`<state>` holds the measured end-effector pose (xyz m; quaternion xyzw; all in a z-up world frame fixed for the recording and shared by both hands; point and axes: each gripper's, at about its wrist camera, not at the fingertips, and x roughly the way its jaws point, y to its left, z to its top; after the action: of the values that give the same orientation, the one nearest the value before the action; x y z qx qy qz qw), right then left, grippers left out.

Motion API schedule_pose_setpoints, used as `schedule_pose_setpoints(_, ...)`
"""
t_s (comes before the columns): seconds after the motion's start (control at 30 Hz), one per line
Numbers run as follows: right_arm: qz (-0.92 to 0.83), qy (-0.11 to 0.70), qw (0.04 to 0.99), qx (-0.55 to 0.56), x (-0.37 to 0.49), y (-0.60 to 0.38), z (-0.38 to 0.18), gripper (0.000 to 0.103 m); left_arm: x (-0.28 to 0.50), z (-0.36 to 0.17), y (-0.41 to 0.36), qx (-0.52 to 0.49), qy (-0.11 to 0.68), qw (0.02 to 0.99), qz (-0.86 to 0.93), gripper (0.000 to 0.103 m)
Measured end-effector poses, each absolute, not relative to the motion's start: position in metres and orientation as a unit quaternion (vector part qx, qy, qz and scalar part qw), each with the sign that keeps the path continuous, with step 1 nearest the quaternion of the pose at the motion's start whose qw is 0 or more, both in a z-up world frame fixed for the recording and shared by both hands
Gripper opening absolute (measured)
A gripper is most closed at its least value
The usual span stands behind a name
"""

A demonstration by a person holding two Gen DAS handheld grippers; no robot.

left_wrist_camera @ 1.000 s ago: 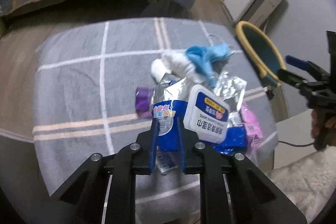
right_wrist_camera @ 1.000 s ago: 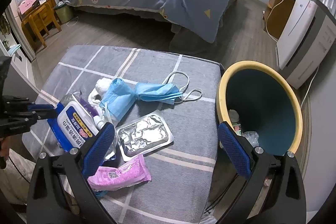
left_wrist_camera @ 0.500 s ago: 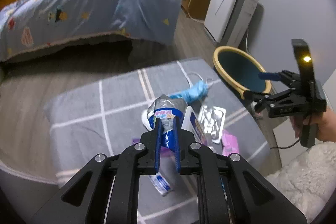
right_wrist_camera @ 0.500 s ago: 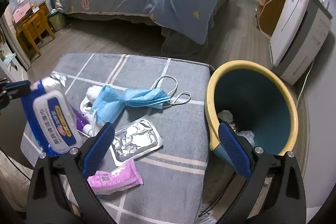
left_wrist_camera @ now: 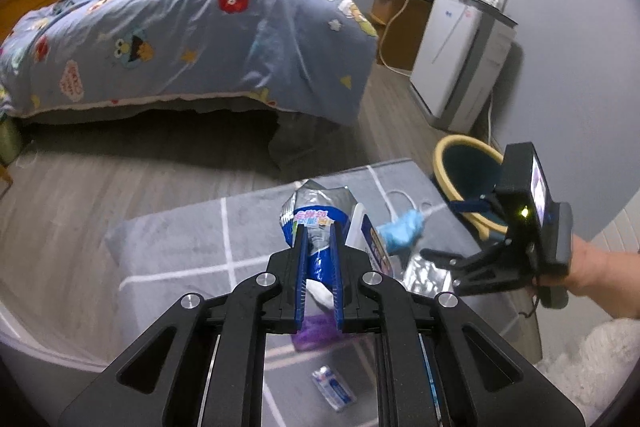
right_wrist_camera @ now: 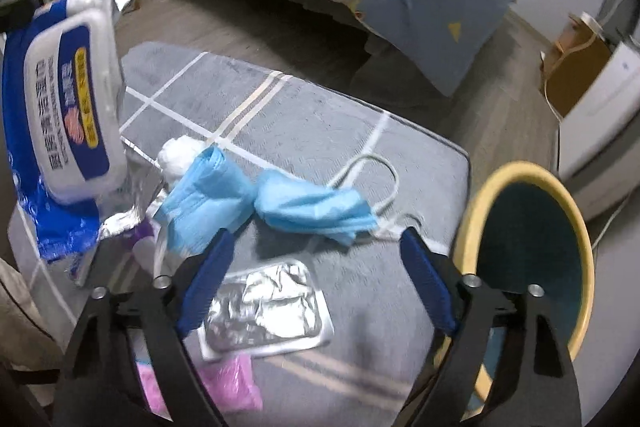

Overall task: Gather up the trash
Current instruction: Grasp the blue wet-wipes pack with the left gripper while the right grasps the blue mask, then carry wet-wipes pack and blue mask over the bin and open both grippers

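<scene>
My left gripper [left_wrist_camera: 319, 235] is shut on a blue and white wet-wipes pack [left_wrist_camera: 320, 215] and holds it up above the grey checked ottoman [left_wrist_camera: 180, 247]; the pack also shows at the left of the right wrist view [right_wrist_camera: 64, 115]. My right gripper [right_wrist_camera: 316, 239] is open and empty, low over a blue face mask [right_wrist_camera: 304, 203] and a silver foil packet [right_wrist_camera: 264, 311]. The yellow-rimmed bin [right_wrist_camera: 532, 259] stands right of the ottoman.
On the ottoman lie a pink wrapper [right_wrist_camera: 224, 387], a purple wrapper [left_wrist_camera: 316, 331], a white wad [right_wrist_camera: 176, 151] and a small blue sachet [left_wrist_camera: 334, 387]. A bed with a blue quilt [left_wrist_camera: 192, 35] is behind. A white appliance [left_wrist_camera: 460, 55] stands by the wall.
My left gripper has lifted the wipes pack higher off the ottoman. My right gripper has moved down and closer to the mask and the foil packet.
</scene>
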<state>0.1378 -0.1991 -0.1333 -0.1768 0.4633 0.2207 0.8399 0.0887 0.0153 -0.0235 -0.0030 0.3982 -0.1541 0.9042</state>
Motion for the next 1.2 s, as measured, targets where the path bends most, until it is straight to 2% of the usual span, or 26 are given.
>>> schedule_pose_setpoints(0.17,0.228,0.467,0.831,-0.198,0.153,-0.188,-0.151,0.059,0.104,-0.031,0.025,-0.014,0.405,0.903,-0.142,0.011)
schedule_pose_setpoints(0.27,0.24,0.474,0.825,-0.191,0.16,-0.187,-0.157,0.033,0.111,-0.035,0.029,-0.025,0.411,0.9,-0.139,0.011)
schedule_pose_setpoints(0.3,0.246,0.479,0.822,-0.184,0.161,-0.187,-0.157,0.019,0.112,-0.036,0.029,-0.027,0.412,0.9,-0.139,0.011)
schedule_pose_setpoints(0.33,0.249,0.48,0.822,-0.181,0.161,-0.186,-0.157,0.013,0.113,-0.037,0.029,-0.028,0.412,0.9,-0.14,0.011)
schedule_pose_setpoints(0.4,0.255,0.477,0.823,-0.172,0.159,-0.188,-0.153,0.008,0.115,-0.038,0.028,-0.027,0.413,0.899,-0.142,0.011)
schedule_pose_setpoints(0.97,0.214,0.439,0.871,-0.046,0.139,-0.276,-0.064,0.007,0.111,0.003,-0.012,-0.002,0.373,0.912,-0.171,0.011)
schedule_pose_setpoints(1.2,0.17,0.428,0.887,-0.015,0.129,-0.328,-0.053,0.007,0.116,0.022,-0.052,0.018,0.359,0.912,-0.196,0.011)
